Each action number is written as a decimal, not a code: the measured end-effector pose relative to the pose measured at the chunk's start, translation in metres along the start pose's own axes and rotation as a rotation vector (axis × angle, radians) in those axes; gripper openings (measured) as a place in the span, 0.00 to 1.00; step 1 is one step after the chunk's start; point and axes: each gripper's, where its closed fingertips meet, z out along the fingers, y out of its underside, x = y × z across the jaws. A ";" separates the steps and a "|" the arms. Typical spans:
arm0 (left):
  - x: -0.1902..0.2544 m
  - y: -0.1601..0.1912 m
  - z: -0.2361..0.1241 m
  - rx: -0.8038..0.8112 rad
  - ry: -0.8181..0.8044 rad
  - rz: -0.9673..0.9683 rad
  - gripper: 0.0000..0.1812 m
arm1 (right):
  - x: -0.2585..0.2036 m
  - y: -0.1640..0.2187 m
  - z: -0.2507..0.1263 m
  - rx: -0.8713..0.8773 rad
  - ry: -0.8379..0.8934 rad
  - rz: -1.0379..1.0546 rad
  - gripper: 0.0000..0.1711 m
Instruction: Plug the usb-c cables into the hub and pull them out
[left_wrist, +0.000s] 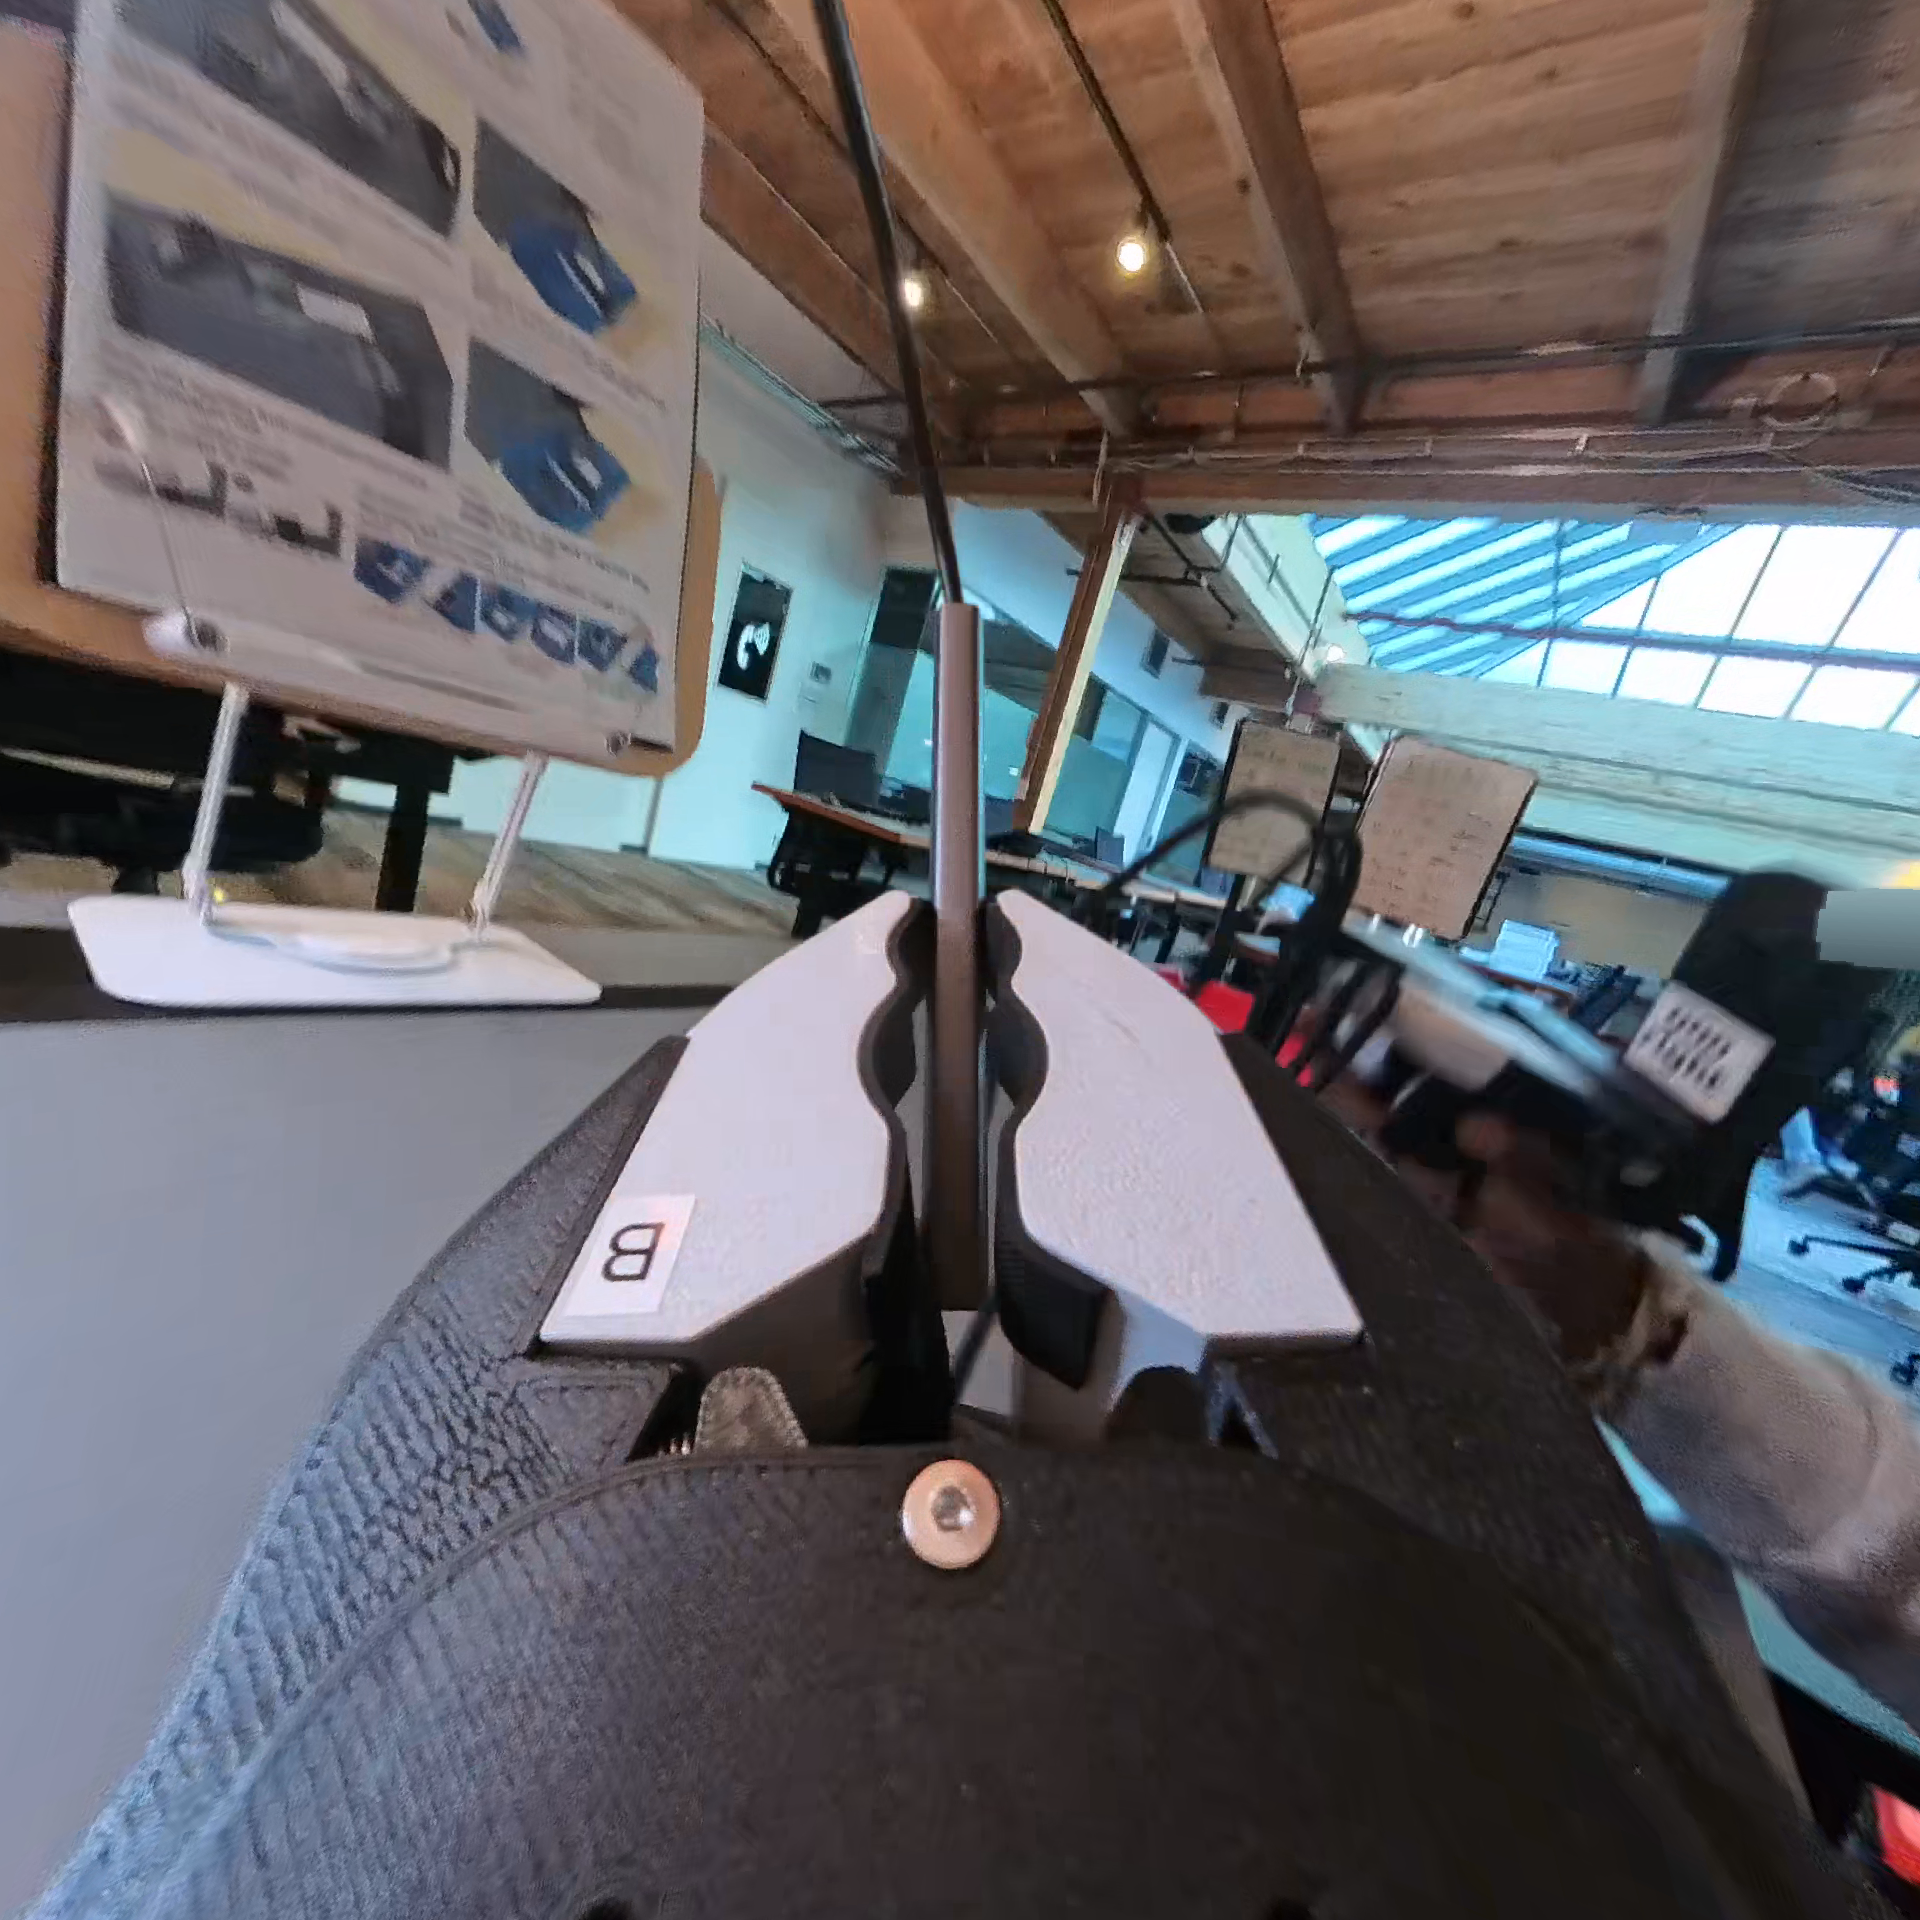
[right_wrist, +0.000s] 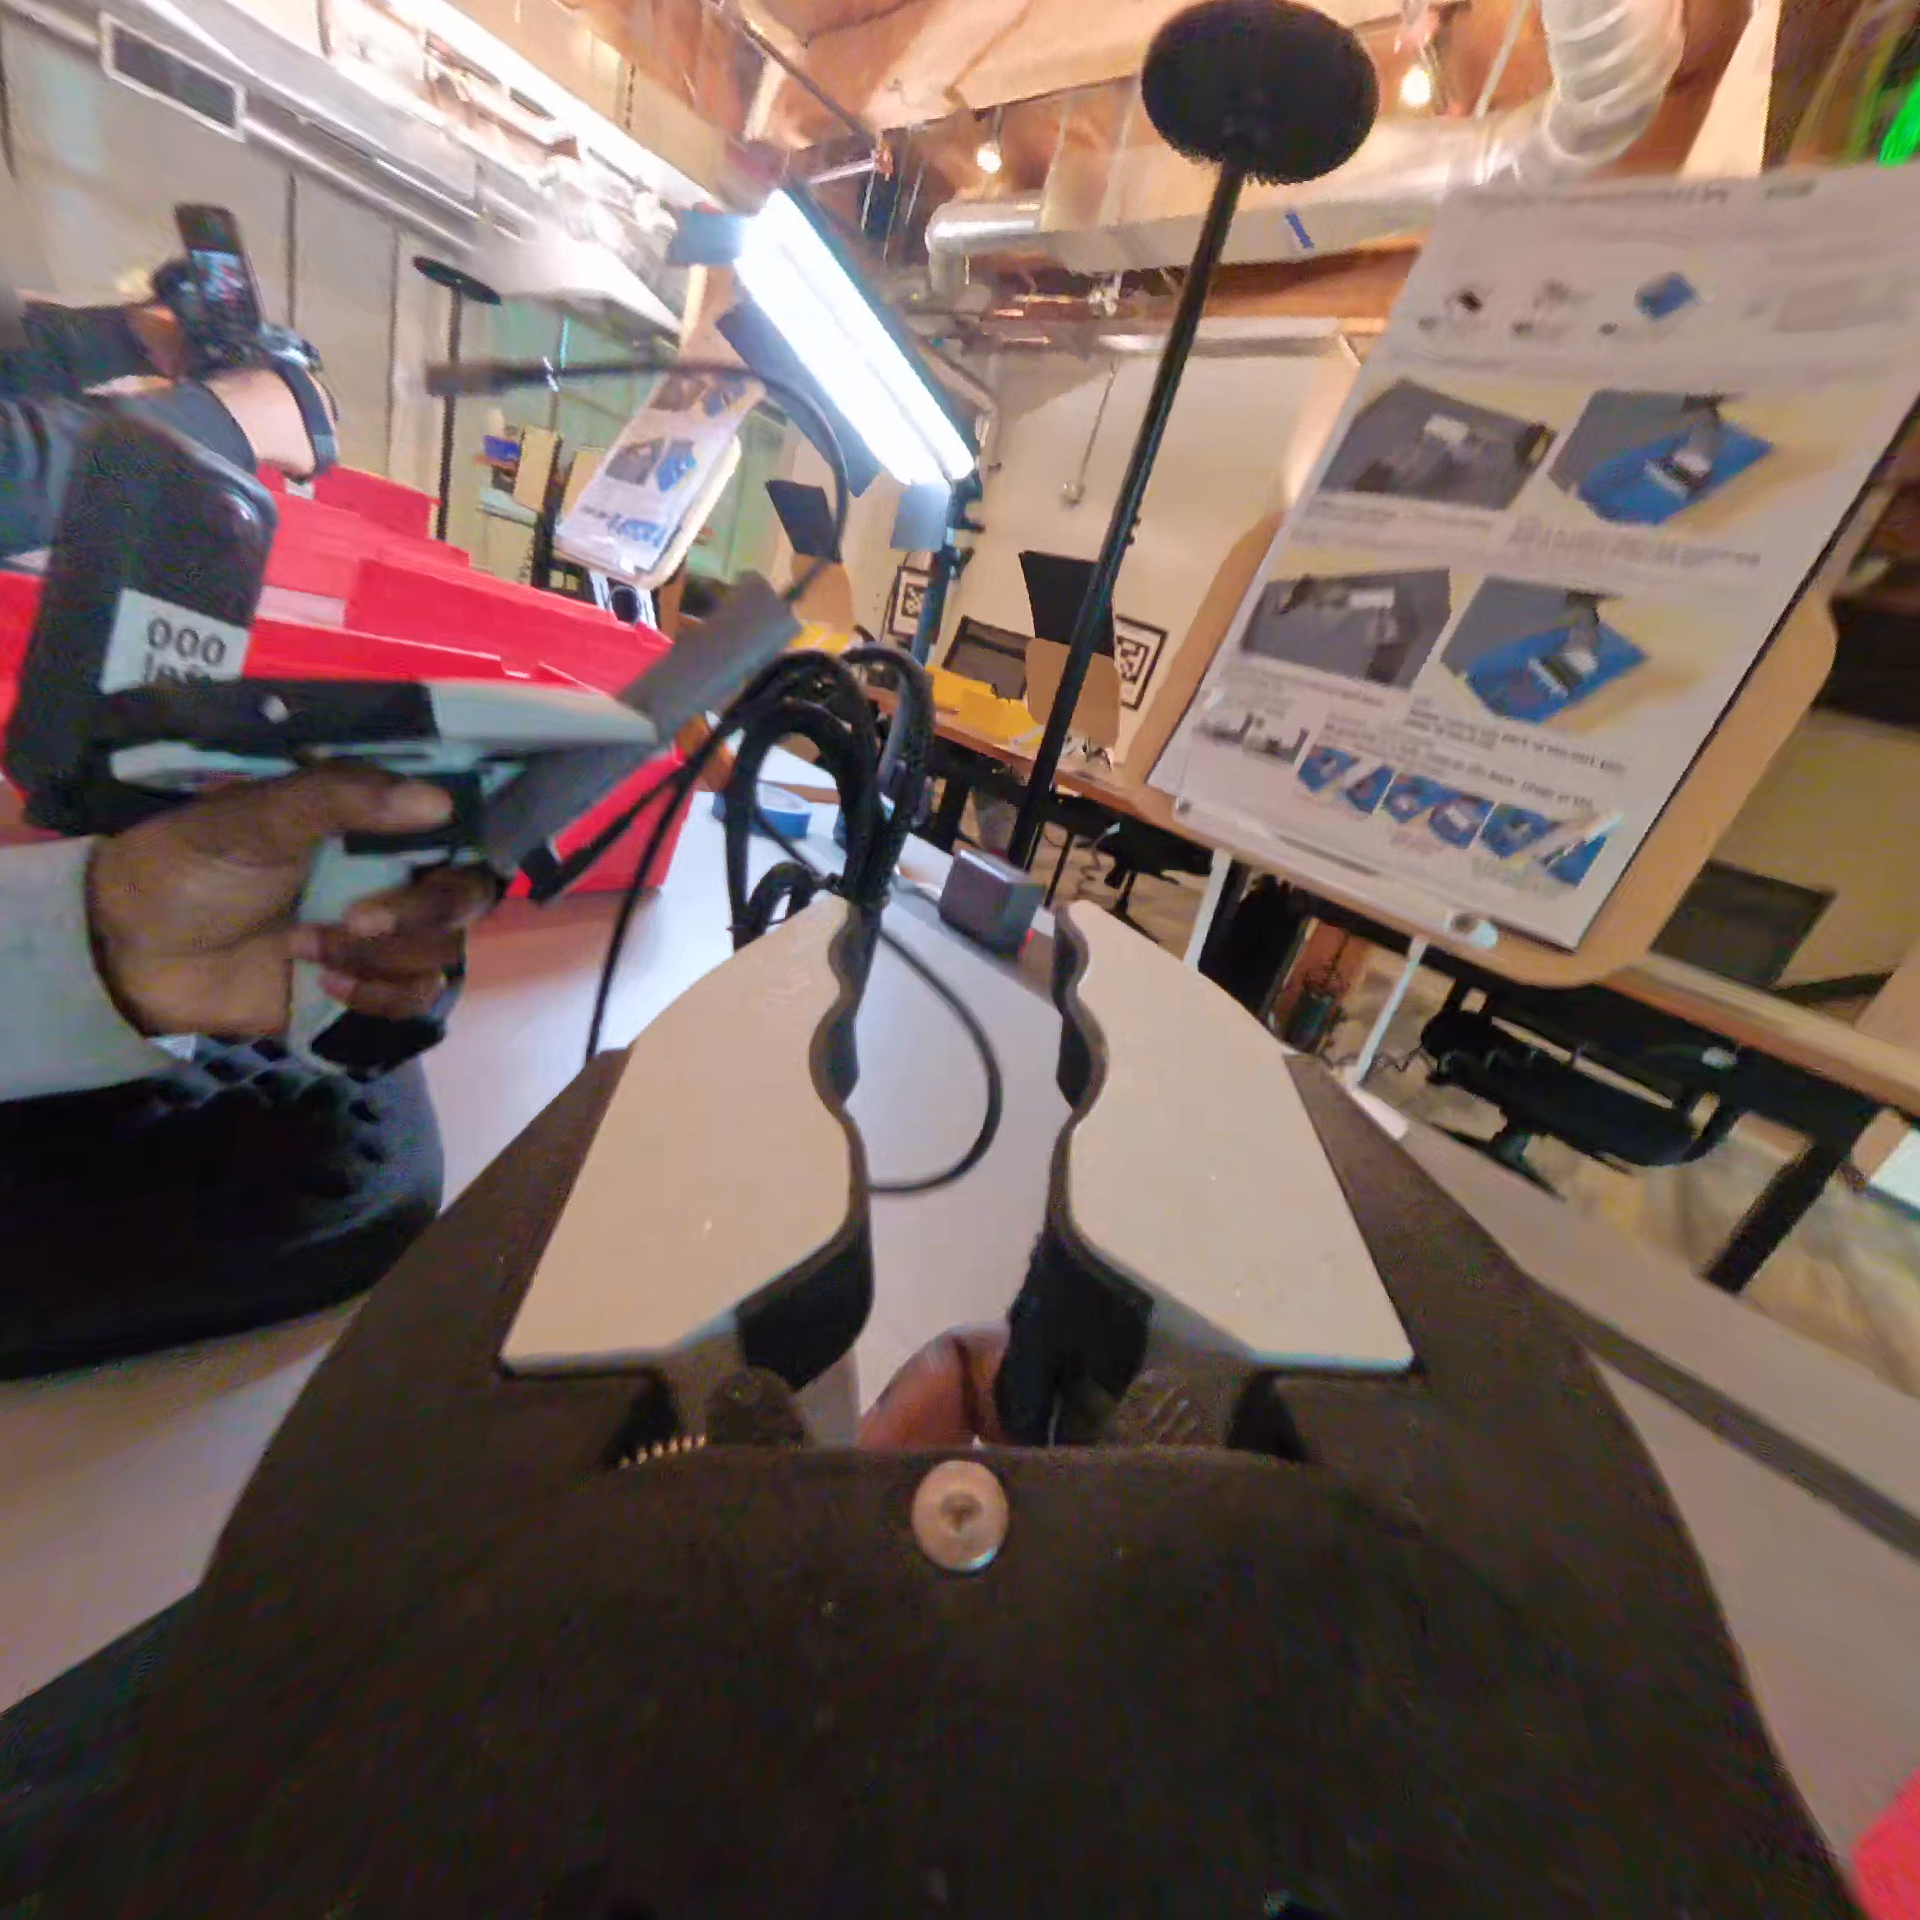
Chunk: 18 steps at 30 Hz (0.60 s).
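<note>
My left gripper is shut on the hub, a thin dark grey slab seen edge-on and standing up between the fingers. A black cable runs up from the hub's top end. In the right wrist view the left gripper holds the hub tilted above the table at the left. Black cables hang in a bundle beside it, and one cable loops onto the table. My right gripper is open and empty, with its fingertips just below the hanging bundle.
An instruction board on a white stand is on the table; it also shows at the right in the right wrist view. A microphone on a black rod rises from a small grey block. Red bins sit behind the hand holding the left gripper.
</note>
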 end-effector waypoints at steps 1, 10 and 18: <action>-0.002 0.007 -0.001 -0.029 -0.013 0.008 0.06 | -0.003 -0.016 0.004 0.034 -0.010 -0.033 0.18; 0.001 0.010 -0.006 -0.036 -0.023 0.078 0.06 | -0.003 -0.132 0.021 0.357 0.024 -0.078 0.13; -0.015 -0.005 -0.015 0.062 -0.095 0.013 0.06 | 0.043 -0.085 0.021 0.094 0.060 -0.152 0.17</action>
